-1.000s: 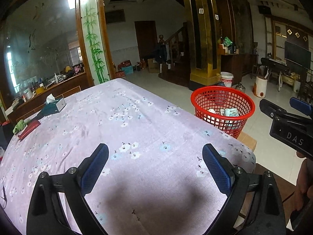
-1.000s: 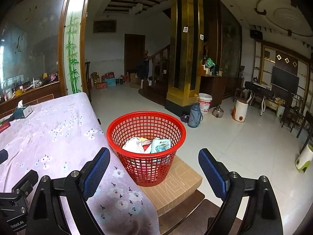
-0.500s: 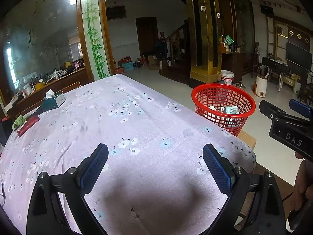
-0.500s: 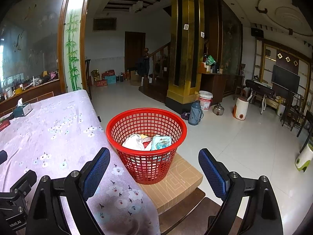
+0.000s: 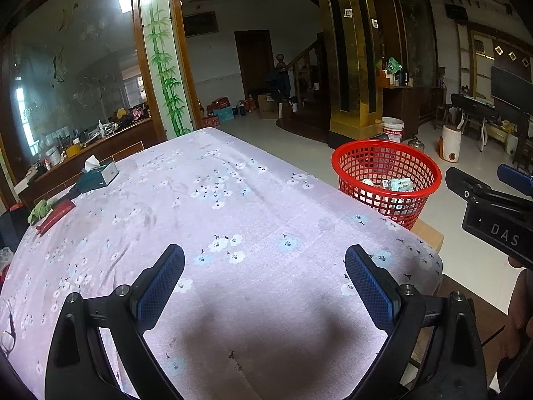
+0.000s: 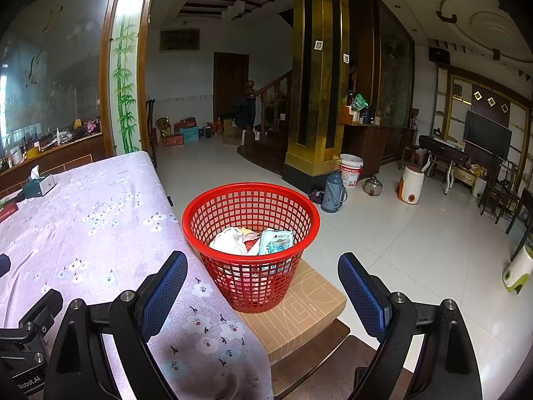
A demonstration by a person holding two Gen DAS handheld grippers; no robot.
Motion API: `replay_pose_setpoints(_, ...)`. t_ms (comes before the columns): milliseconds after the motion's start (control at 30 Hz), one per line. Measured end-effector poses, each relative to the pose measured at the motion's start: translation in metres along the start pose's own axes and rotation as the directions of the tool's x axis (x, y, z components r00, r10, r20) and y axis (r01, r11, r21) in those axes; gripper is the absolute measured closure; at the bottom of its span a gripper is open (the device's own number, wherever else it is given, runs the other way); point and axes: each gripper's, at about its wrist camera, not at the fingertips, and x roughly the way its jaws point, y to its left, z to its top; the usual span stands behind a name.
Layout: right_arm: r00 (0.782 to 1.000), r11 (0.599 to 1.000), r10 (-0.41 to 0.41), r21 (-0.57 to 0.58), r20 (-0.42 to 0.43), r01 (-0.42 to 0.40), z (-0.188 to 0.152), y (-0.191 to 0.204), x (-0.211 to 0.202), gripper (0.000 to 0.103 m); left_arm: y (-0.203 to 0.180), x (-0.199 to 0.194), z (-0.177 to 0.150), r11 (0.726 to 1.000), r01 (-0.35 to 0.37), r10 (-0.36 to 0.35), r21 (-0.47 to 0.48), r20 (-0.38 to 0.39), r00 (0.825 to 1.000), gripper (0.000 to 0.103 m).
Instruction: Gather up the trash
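1. Hovering above the tabletop (image 5: 233, 200), draped in a lilac flowered cloth, the left gripper (image 5: 265, 280) has its jaws spread wide with nothing between the blue pads (image 5: 160, 286); only bare cloth and the gripper's own shadow lie below them.
2. To its right, the right gripper (image 6: 263, 286) hangs over the table's corner, jaws equally wide apart and holding nothing, framing the red basket (image 6: 250, 200) in the right wrist view.
3. The red basket stands upright, mouth facing up, on a tan box (image 6: 299, 313) just beside the tabletop's edge; it tapers toward its base.
4. Inside the basket lies the collected trash (image 6: 253, 240): a crumpled white piece at the left and a pale blue-green packet (image 6: 276, 240) at the right, tilted against the wall, with more scraps showing through the mesh lower down.
5. In the left wrist view the same basket (image 5: 386, 153) sits beyond the tabletop's far right corner, with the right gripper's black body (image 5: 493, 220) entering from the right edge.
6. At the tabletop's far left, well apart from both grippers, rest a teal tissue box (image 5: 100, 175), a flat red item (image 5: 55, 215) and a green scrap (image 5: 38, 208) beside it.
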Motion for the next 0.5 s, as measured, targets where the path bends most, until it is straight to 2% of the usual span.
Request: replay_pose_setpoints(500,1.0,1.0,0.001,-0.004,-0.007,-0.001,-0.0009,0.0001,0.0006,0.009,0.001,0.0007,-0.001,1.0,0.001,-0.001,0.0,-0.003,1.0,0.007)
